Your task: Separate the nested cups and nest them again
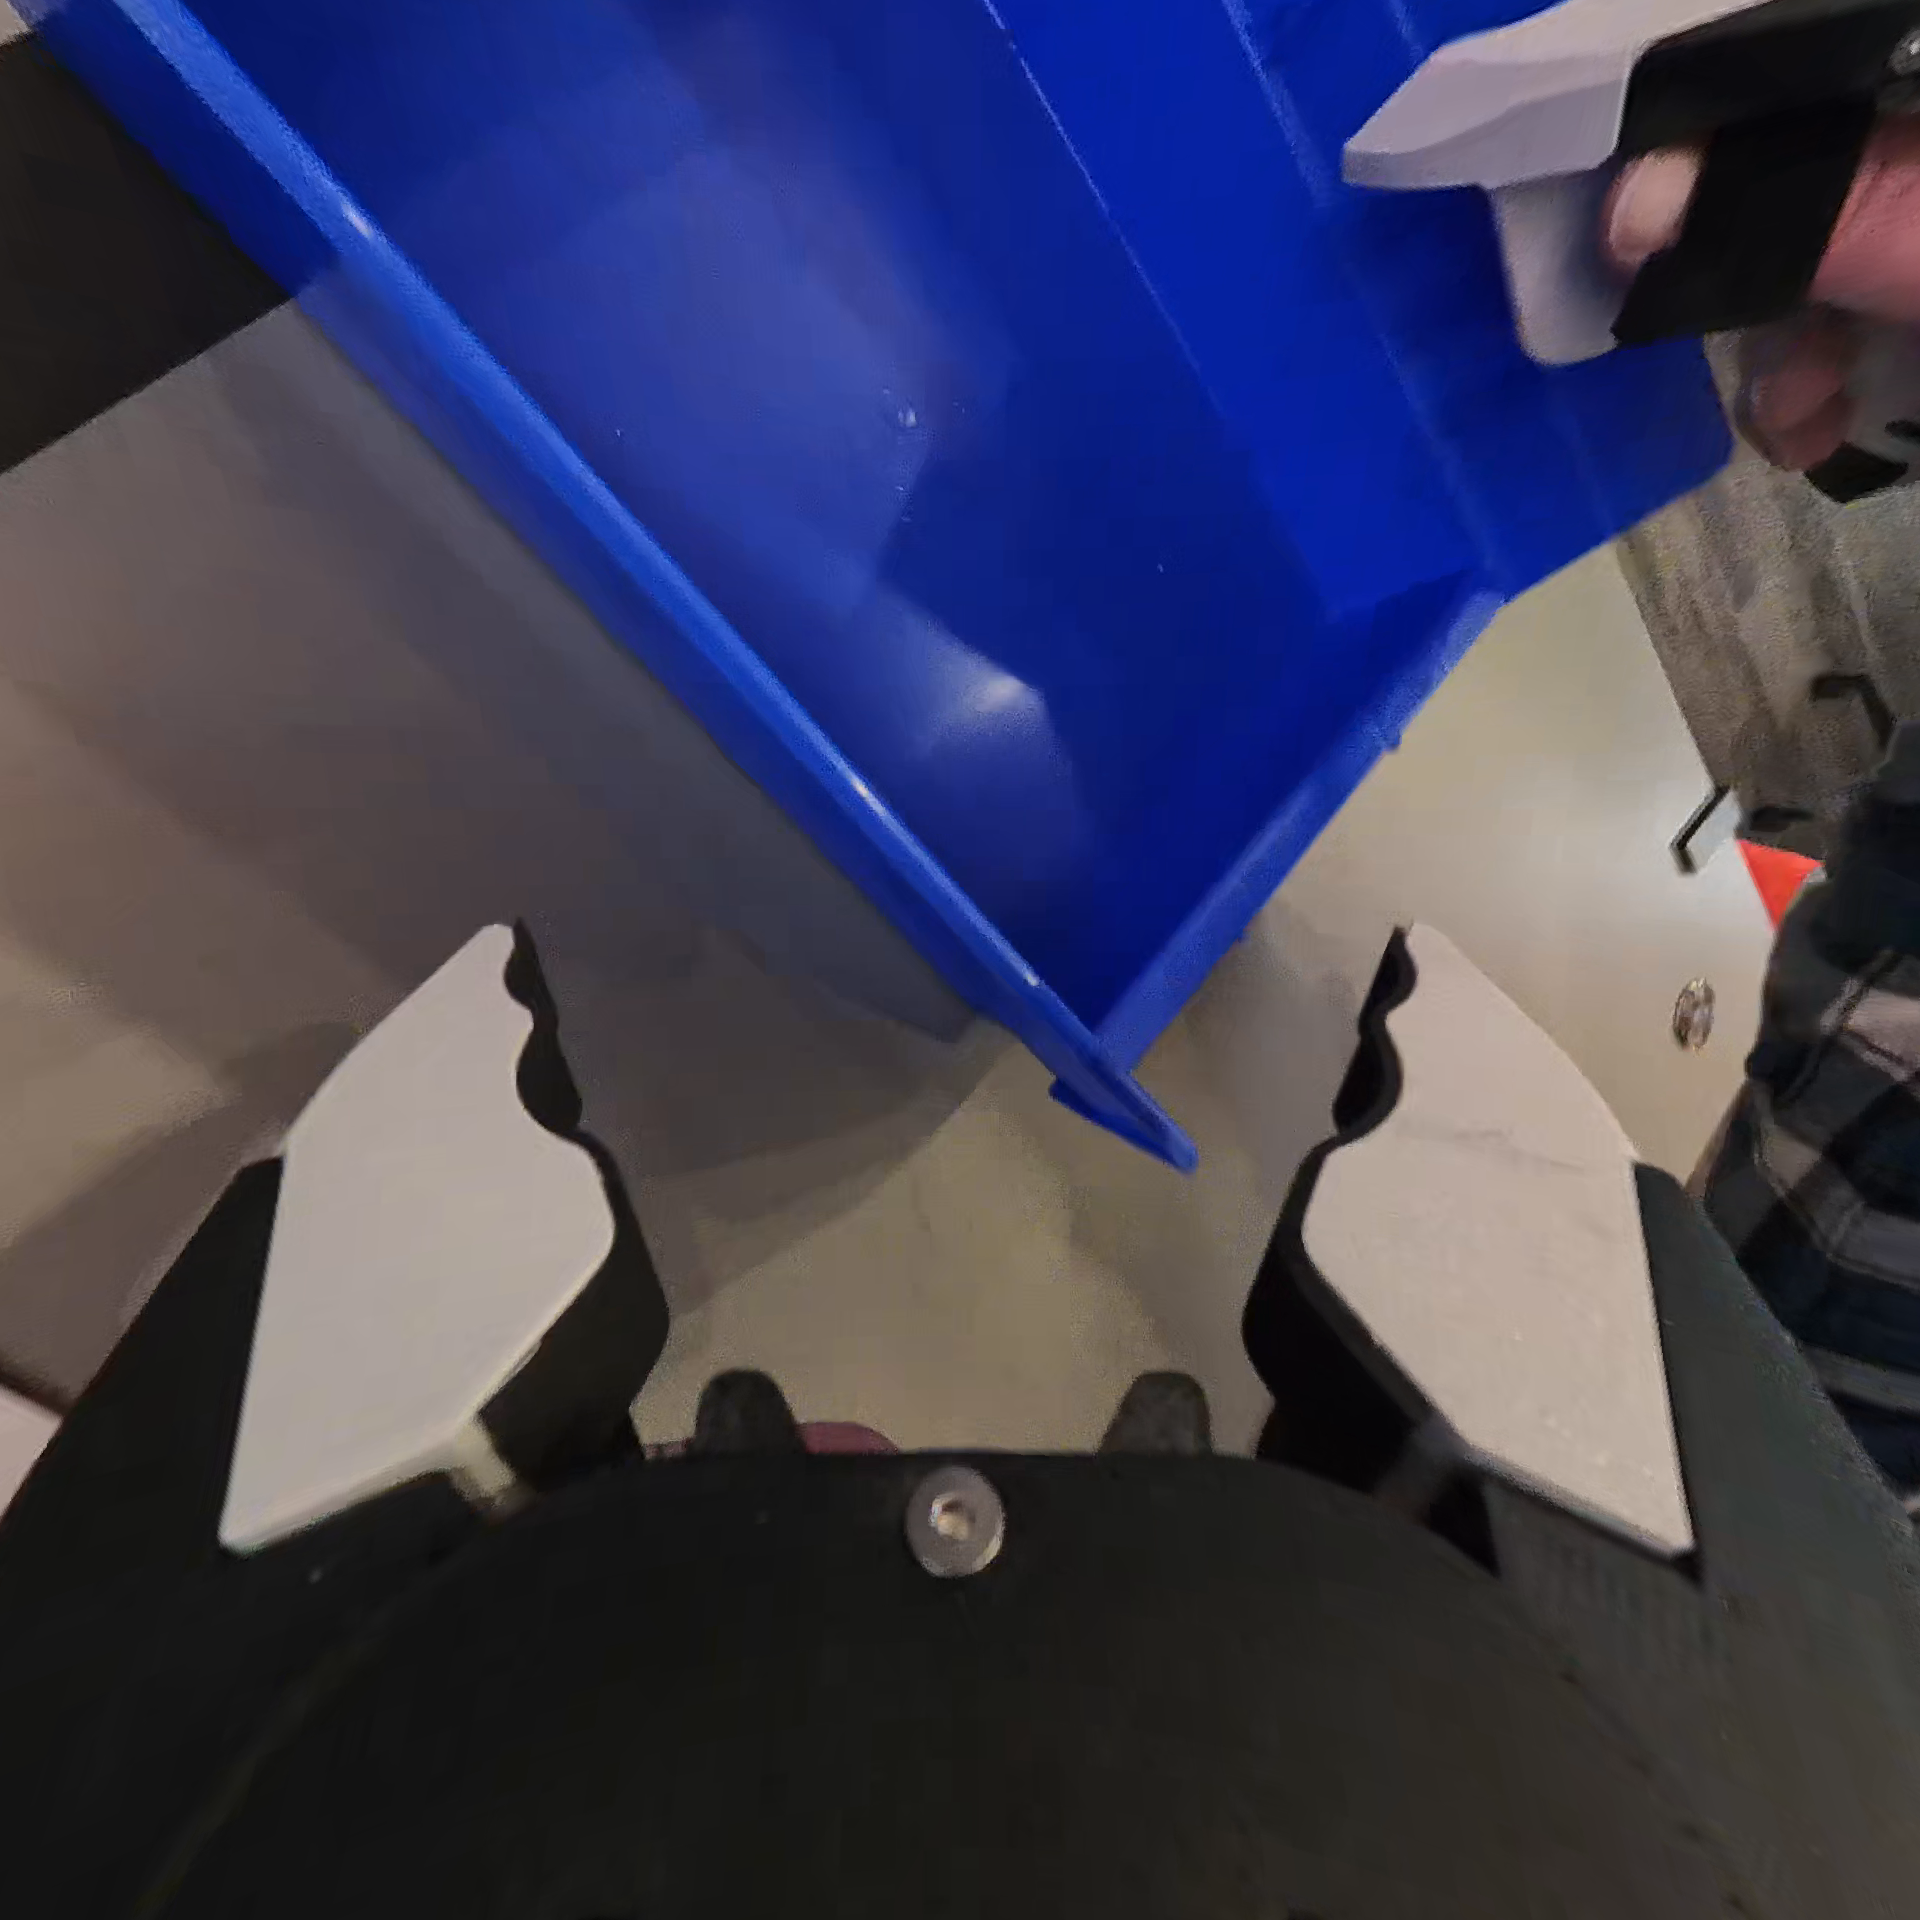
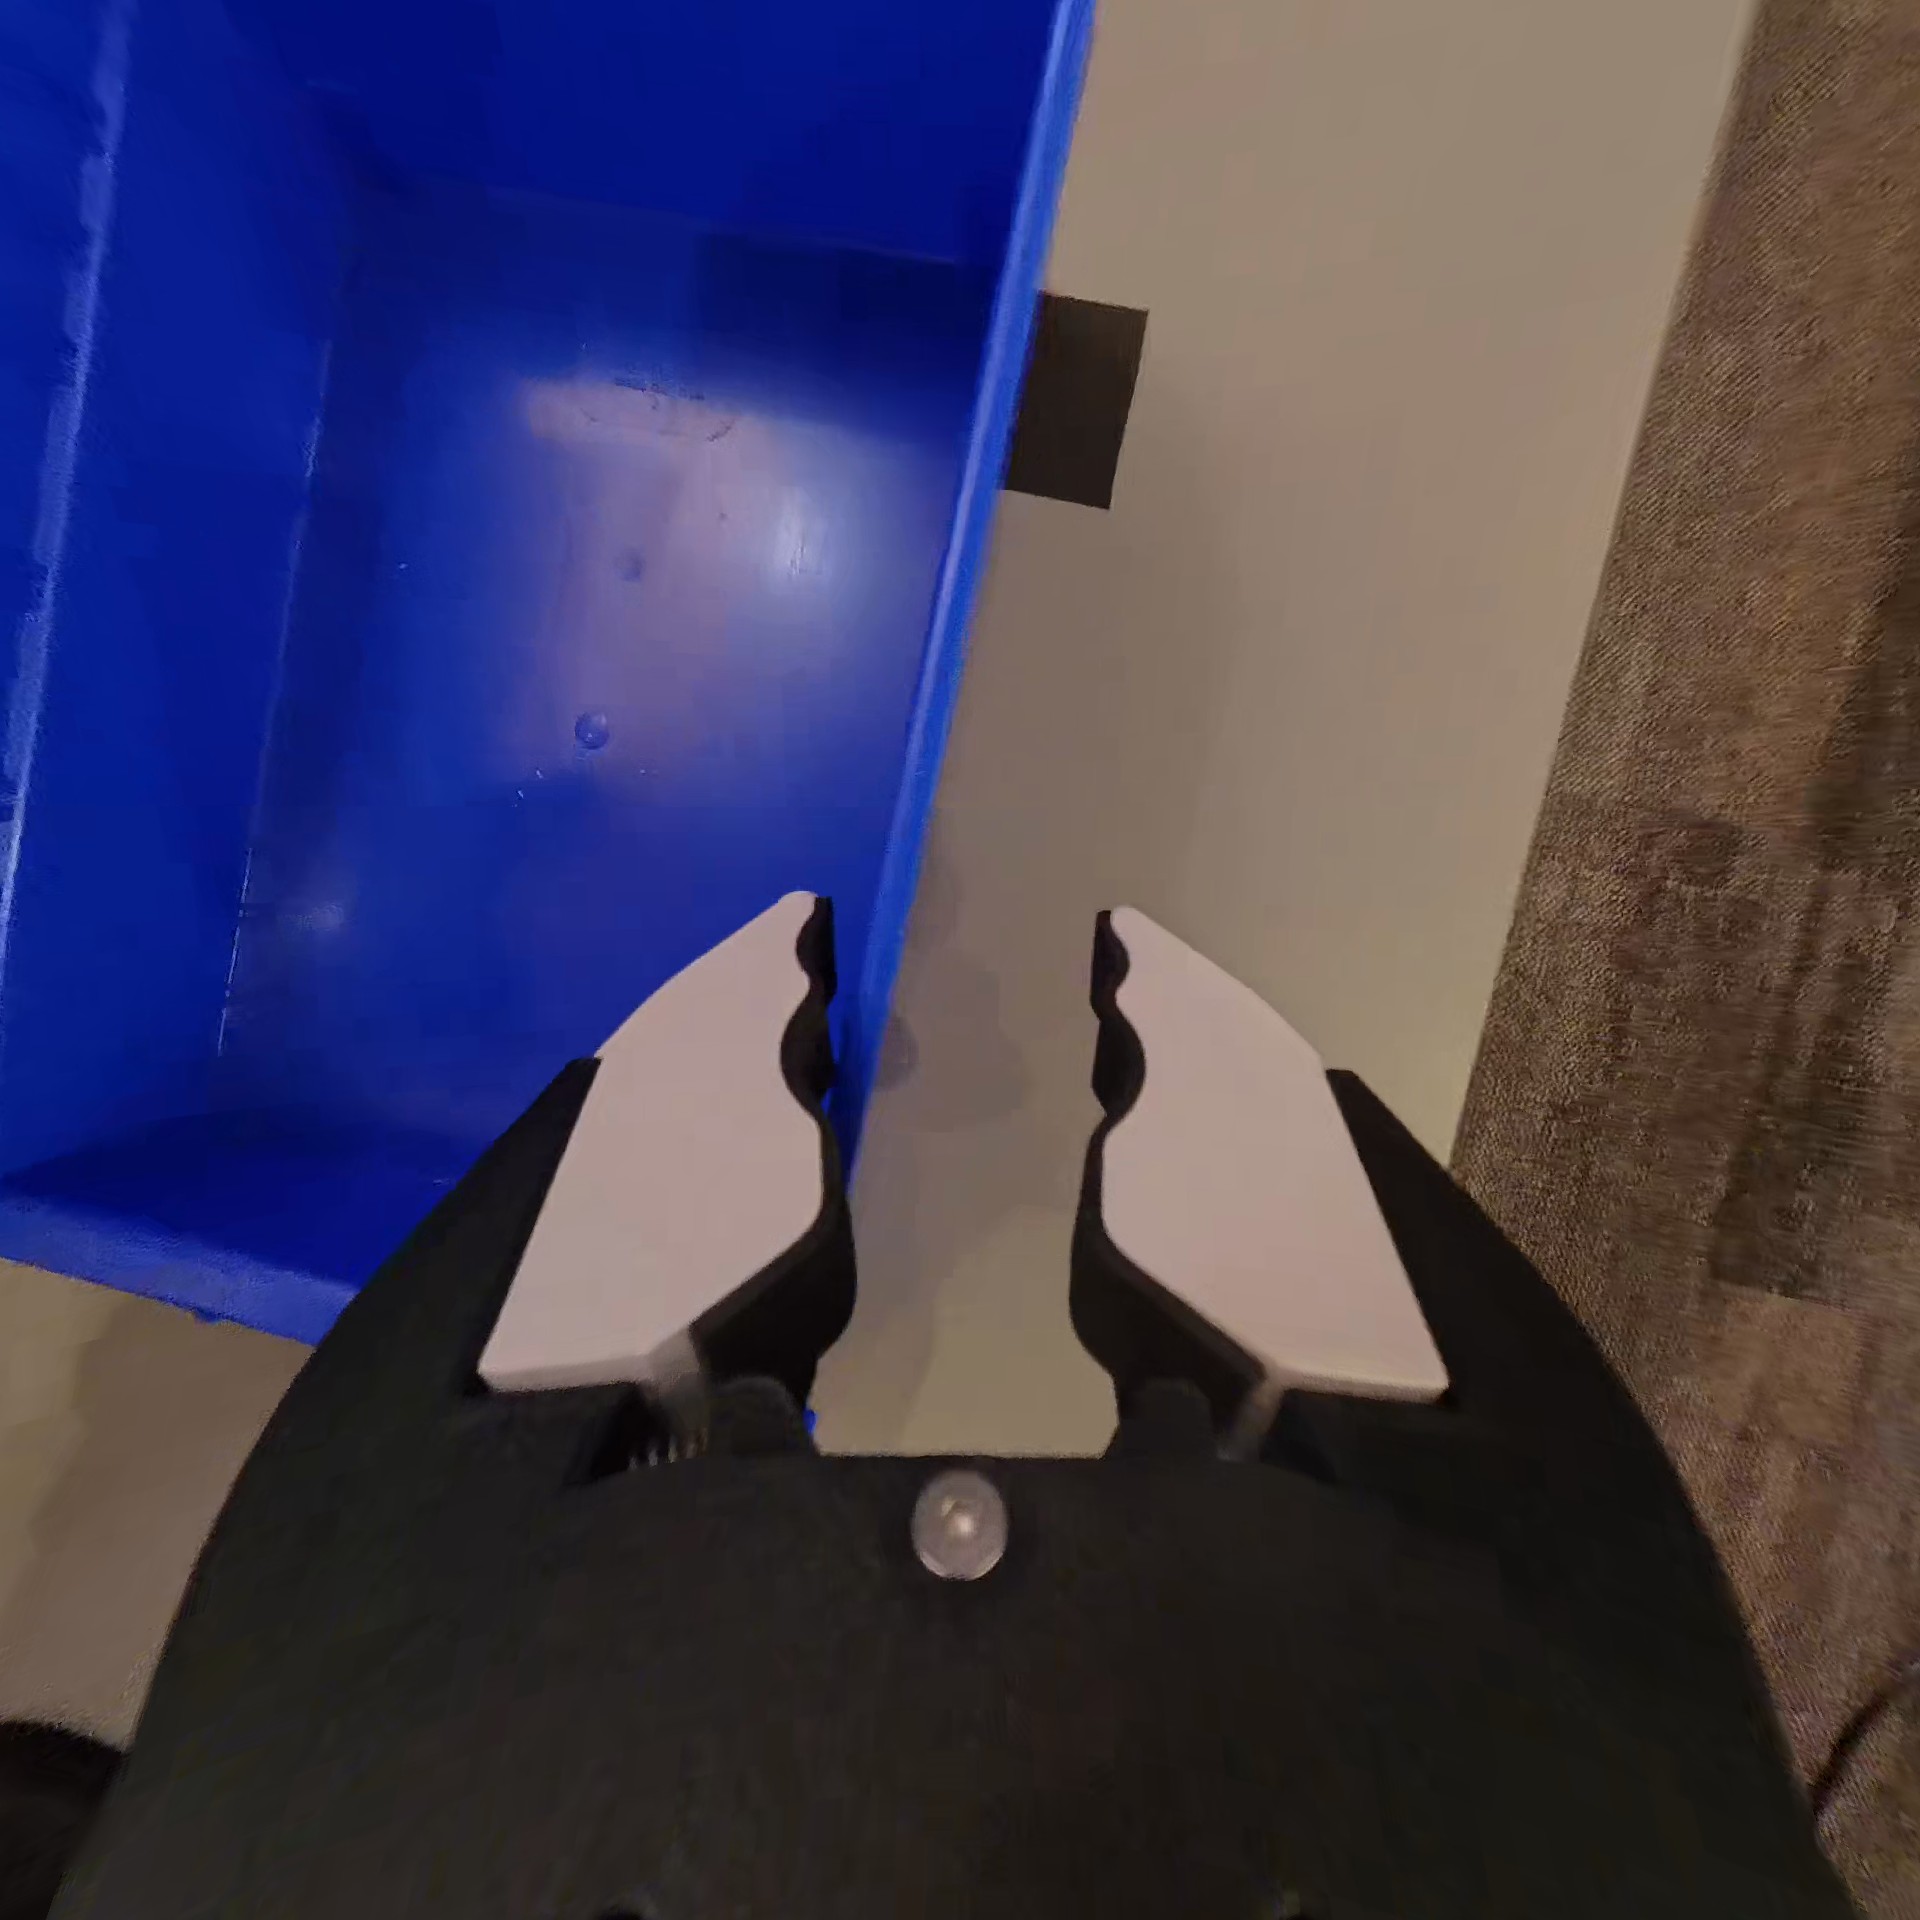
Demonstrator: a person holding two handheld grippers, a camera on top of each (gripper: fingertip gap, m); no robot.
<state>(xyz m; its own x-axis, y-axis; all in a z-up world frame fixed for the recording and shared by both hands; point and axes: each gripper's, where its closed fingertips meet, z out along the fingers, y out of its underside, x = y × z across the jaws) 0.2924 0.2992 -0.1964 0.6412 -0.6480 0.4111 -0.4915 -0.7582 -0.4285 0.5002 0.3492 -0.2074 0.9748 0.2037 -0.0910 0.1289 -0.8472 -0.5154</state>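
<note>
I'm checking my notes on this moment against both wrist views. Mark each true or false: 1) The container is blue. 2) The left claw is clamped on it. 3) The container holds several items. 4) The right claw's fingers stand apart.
1) True: the blue container is blue throughout.
2) False: the left claw gapes wide, pads clear of the container's corner.
3) False: its inside shows empty.
4) True: the right claw is open, straddling one wall.

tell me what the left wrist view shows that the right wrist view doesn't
Only the left wrist view shows the right gripper from outside with the gloved hand on it, a plaid sleeve, and the open left gripper. Only the right wrist view shows black tape on the table and the right gripper's wall-straddling open fingers. Both show the blue bin and table.
</note>
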